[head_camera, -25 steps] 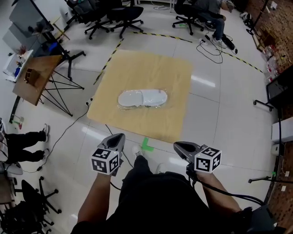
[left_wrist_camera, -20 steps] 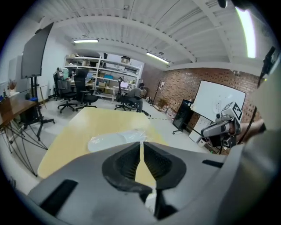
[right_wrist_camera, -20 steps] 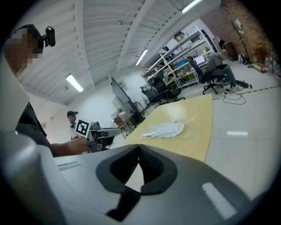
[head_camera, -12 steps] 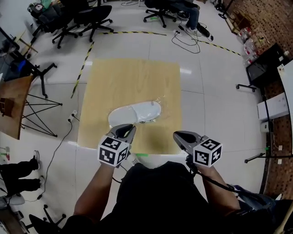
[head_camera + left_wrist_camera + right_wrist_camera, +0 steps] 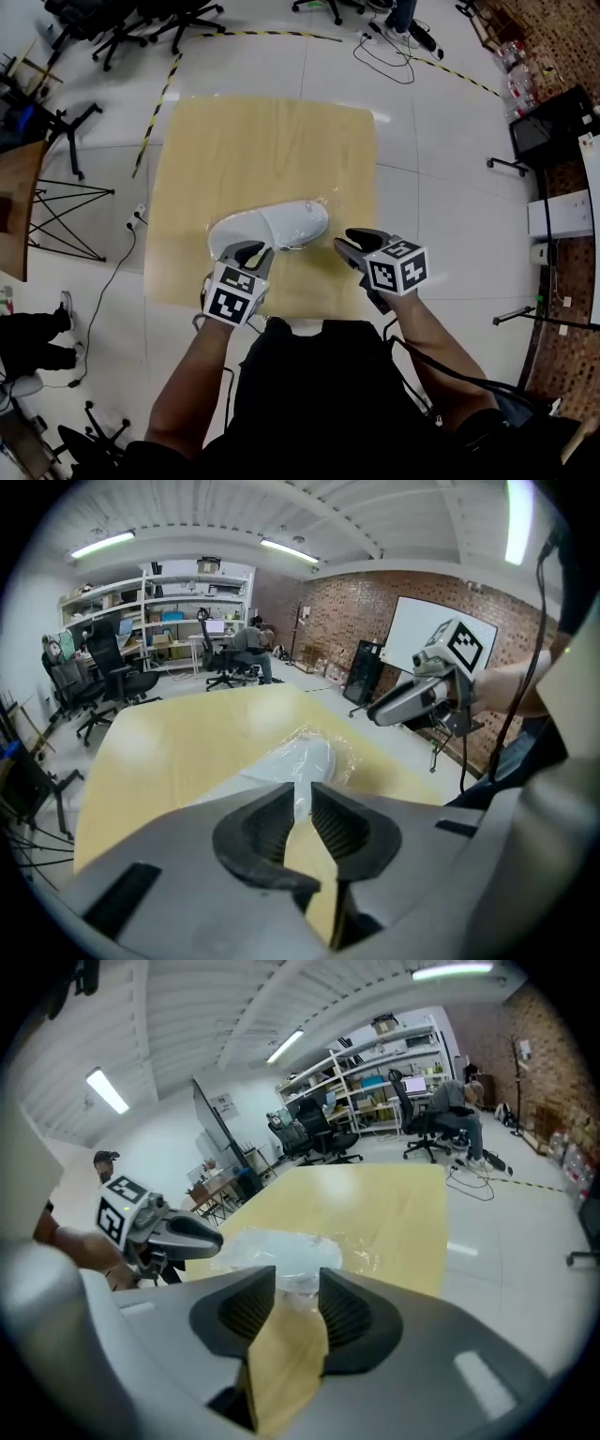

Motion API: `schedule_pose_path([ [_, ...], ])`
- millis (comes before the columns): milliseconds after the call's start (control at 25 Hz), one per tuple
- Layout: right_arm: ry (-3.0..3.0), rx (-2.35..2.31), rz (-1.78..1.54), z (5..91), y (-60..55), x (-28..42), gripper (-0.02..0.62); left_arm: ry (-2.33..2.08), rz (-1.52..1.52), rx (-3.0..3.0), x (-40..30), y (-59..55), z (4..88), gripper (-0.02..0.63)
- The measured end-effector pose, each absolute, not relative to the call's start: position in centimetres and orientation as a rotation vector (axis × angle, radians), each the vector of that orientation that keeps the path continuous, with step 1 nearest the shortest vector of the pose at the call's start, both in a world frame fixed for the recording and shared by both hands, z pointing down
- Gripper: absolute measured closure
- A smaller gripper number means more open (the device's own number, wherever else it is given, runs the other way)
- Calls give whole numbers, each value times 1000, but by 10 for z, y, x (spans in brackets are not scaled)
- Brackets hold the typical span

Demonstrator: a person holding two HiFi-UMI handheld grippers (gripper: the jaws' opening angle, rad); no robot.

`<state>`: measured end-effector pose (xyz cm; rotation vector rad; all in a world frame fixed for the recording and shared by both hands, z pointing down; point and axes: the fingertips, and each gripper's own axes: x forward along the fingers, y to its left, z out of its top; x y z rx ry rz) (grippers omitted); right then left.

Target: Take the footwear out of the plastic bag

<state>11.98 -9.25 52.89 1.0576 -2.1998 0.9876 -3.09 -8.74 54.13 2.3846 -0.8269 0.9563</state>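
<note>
While both tools have dropped toward the board (image 5: pixel 262 131) | left gripper (image 5: pixel 249 251), right gripper (image 5: pixel 349 240): jaws opening, empty | footwear (image 5: pixel 272 225) inside plastic bag (image 5: pixel 324 201), just ahead | grasp likely next

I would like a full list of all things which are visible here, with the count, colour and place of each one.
wooden board: one, pale tan, flat on the white floor
plastic bag: one, clear, on the board's near half
footwear: white, inside the bag; number not clear
office chairs: several, black, far left beyond the board
striped tape: yellow and black, on the floor along the board's left side
cables: black, on the floor at far right
left tongs: one, grey, above the bag's near-left end, jaws opening, nothing between them
right tongs: one, grey, just right of the bag, jaws opening, nothing between them
</note>
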Motion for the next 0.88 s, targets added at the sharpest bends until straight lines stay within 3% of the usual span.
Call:
schedule_pose_path([
  [280,-2080,911,1151,602,-117,98,454,-931,1145,2343,-8,-125,580,562],
  [480,-2051,917,1226,620,-102,111,584,-913,1198,2244,-21,-125,610,578],
  [560,-2061,926,1244,621,-99,119,592,-910,1177,2250,-24,-127,610,578],
  [760,-2077,1003,1113,612,-99,150,594,-901,1172,2266,-24,-128,609,580],
  [880,-2268,969,892,574,-107,123,592,-909,1168,2283,-25,-128,610,580],
])
